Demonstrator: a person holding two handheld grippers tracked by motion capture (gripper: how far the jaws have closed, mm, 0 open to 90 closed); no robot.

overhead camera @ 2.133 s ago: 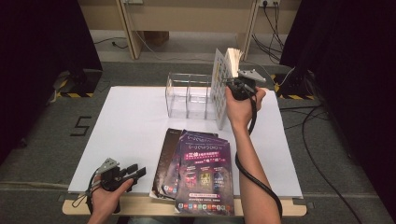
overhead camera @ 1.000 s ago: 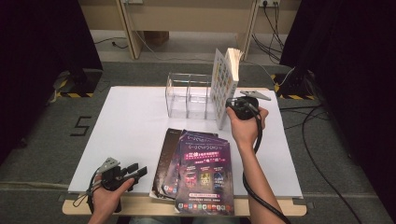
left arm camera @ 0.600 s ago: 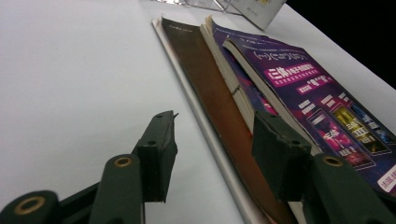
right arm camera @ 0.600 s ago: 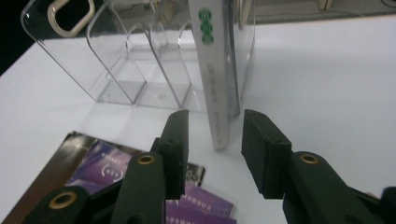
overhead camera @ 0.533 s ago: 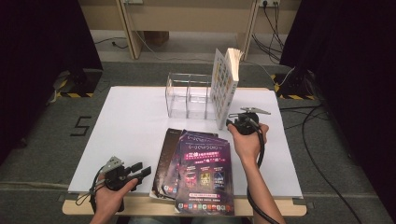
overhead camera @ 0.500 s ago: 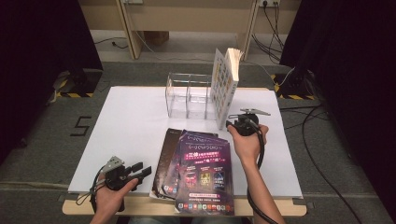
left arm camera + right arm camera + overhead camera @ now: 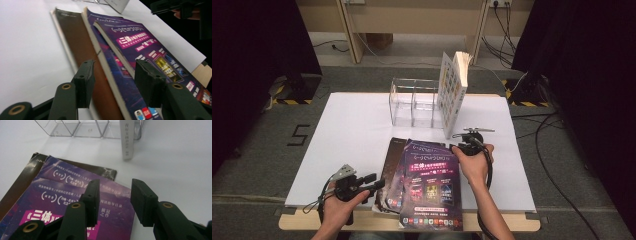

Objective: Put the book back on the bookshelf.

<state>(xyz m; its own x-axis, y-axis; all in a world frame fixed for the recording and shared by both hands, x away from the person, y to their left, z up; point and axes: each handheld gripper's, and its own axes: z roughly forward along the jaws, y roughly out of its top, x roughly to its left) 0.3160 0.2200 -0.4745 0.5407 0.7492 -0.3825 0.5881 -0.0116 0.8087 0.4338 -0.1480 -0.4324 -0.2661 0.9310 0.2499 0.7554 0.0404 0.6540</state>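
Glossy paper covers are seen on the books (image 7: pixel 427 185), clear plastic in the rack (image 7: pixel 414 107), matt white on the desk (image 7: pixel 352 130).

A: High view is soft, low-res. The white paper-covered table (image 7: pixel 357 135) is evenly lit from above, the black curtains (image 7: pixel 257 55) at both sides go near pure dark.

B: Shadows?

A: Faint, short ones only. Left gripper view: the near black jaws are blurred, the glossy purple-covered books (image 7: pixel 140 50) sharper, with mild sheen, and the white sheet blows out top left.

B: Right gripper view?

A: Dimmer, greyish. The clear acrylic divider rack (image 7: pixel 82 128) shows small glints.
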